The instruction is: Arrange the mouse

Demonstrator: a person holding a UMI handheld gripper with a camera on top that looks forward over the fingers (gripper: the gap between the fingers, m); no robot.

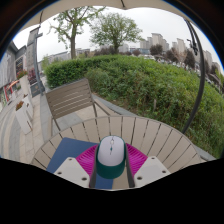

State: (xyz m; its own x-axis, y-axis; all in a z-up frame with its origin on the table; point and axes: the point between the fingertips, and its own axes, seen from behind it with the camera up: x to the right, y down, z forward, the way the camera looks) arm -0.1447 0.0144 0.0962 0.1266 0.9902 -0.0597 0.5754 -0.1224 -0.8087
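Observation:
A computer mouse (111, 155), white on top with a dark green rear, sits between my gripper's (111, 168) two fingers. The magenta pads (87, 160) press against both of its sides, so the fingers are shut on it. The mouse is held above a blue mat (66, 150) that lies on a round wooden slatted table (150, 135). The mouse's underside and the mat beneath it are hidden.
A wooden slatted chair (72, 98) stands beyond the table to the left. A green hedge (150, 85) runs behind the table. A paved walkway (25, 125) lies to the left, with trees and buildings far off.

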